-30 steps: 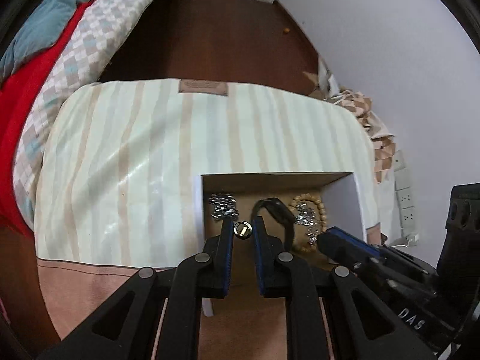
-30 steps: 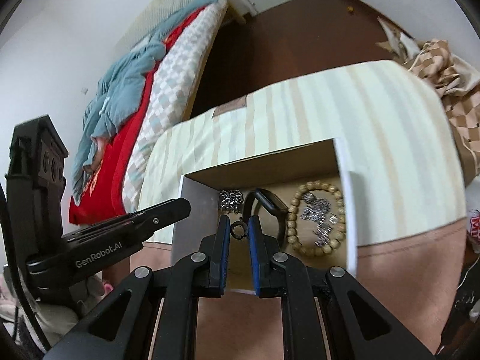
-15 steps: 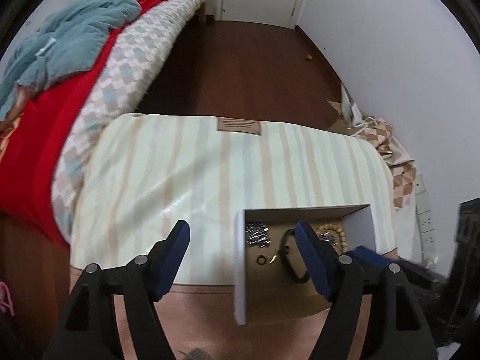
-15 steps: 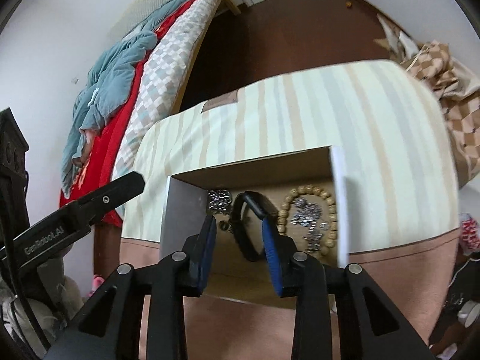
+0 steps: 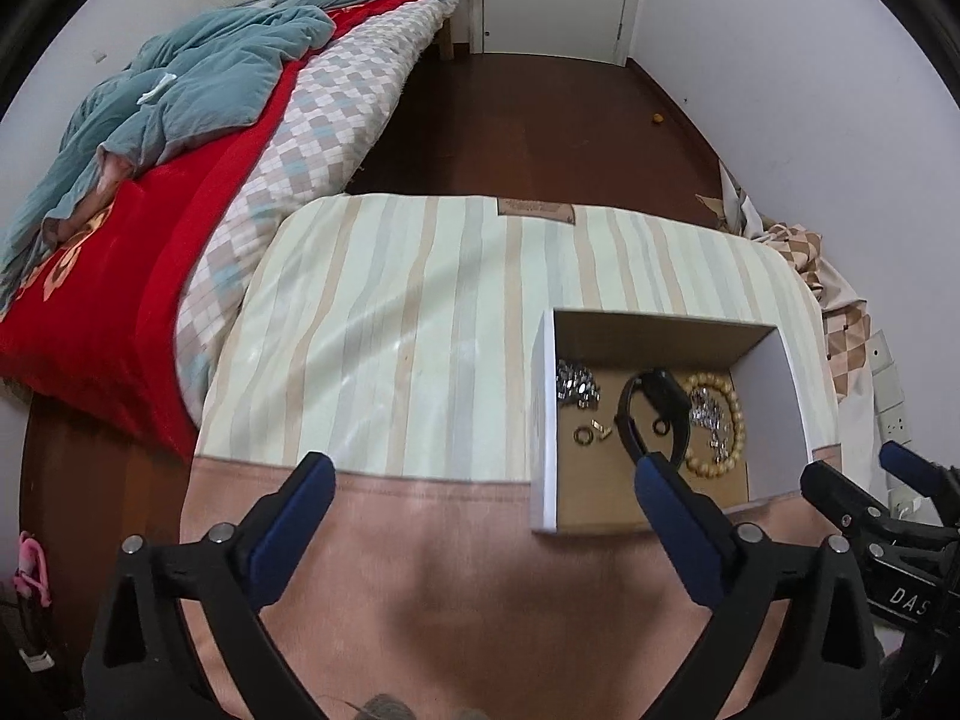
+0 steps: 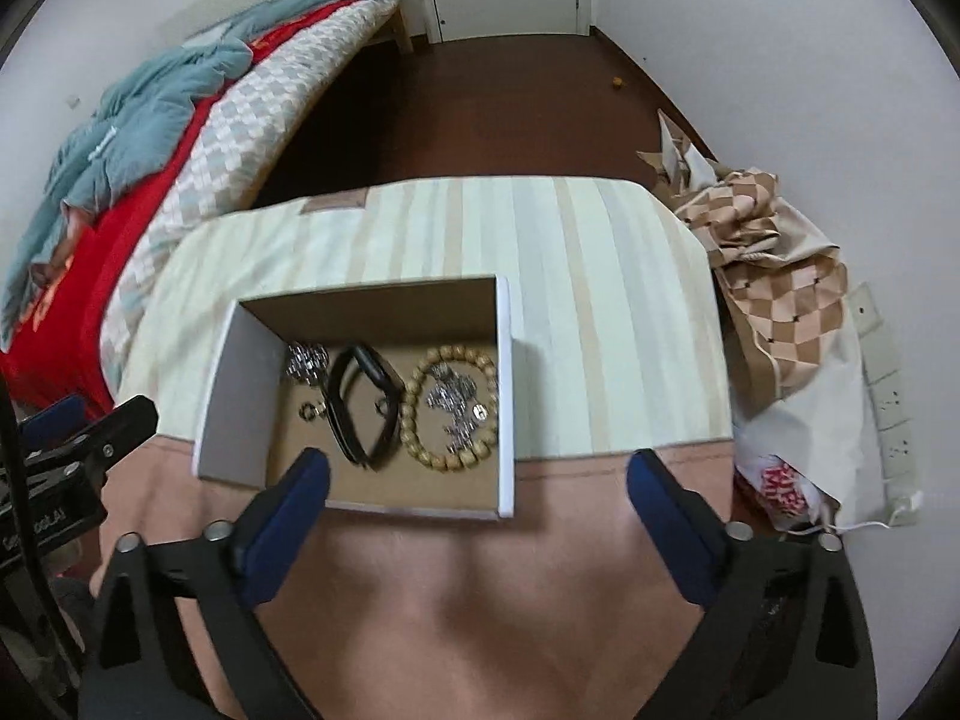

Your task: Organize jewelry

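Note:
An open cardboard box (image 5: 543, 420) (image 6: 507, 396) sits near the front edge of a striped cushion (image 5: 390, 324) (image 6: 600, 276). Inside lie a black band (image 5: 654, 408) (image 6: 360, 408), a wooden bead bracelet (image 5: 729, 420) (image 6: 447, 402) around a silver chain, a silver cluster (image 5: 573, 384) (image 6: 307, 360), and small rings (image 5: 581, 435) (image 6: 309, 411). My left gripper (image 5: 483, 480) is wide open and empty, above and in front of the box. My right gripper (image 6: 480, 474) is wide open and empty, in front of the box.
A bed with red and checked covers and a teal blanket (image 5: 180, 72) (image 6: 150, 114) stands at the left. Dark wood floor (image 5: 540, 120) lies beyond the cushion. A checked cloth heap (image 6: 774, 252) and wall sockets (image 6: 882, 354) are at the right.
Both grippers were shut on small rings over the box a second ago. They opened, the rings now lie in the box, and both grippers pulled back and up.

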Motion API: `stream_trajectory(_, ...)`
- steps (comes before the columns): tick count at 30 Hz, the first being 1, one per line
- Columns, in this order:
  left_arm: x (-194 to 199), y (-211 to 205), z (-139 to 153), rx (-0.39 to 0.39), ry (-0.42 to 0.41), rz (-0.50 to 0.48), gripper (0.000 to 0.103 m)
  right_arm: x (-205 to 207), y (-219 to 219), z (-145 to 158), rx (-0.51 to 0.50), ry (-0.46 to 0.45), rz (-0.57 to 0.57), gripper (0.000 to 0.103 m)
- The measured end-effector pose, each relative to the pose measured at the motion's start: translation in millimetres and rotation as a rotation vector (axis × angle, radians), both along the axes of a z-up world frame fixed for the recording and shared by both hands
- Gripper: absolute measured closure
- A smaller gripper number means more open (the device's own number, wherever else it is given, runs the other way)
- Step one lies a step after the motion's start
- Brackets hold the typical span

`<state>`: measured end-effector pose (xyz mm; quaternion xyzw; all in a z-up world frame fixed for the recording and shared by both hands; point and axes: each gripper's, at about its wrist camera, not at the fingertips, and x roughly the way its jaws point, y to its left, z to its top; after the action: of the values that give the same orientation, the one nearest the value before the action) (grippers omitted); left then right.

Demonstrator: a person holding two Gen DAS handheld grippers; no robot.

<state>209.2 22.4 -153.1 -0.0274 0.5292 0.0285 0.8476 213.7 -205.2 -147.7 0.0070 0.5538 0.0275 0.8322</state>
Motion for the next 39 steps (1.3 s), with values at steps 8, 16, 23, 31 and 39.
stream_trajectory(8,-36.0,-8.8,32.6,0.025,-0.039,0.004,0.000,-36.5,1.2,27.5,-0.076,-0.036,-0.020,0.001)
stream_trajectory(16,-88.0,-16.4,95.1,0.004,-0.123,-0.018,0.000,-85.3,-1.0,89.5,-0.087,-0.106,-0.024,0.000)
stream_trajectory(23,-127.3,-15.7,149.8,0.002,-0.207,-0.014,0.000,-135.2,2.5,162.0,-0.097,-0.217,-0.011,0.000)
stream_trajectory(31,-166.5,-18.3,197.5,0.000,-0.277,-0.032,0.000,-184.5,2.4,229.5,-0.092,-0.326,-0.016,0.000)
stream_trajectory(39,-185.7,-19.5,221.1,-0.014,-0.300,-0.028,0.000,-217.0,1.2,266.6,-0.105,-0.376,-0.017,0.000)
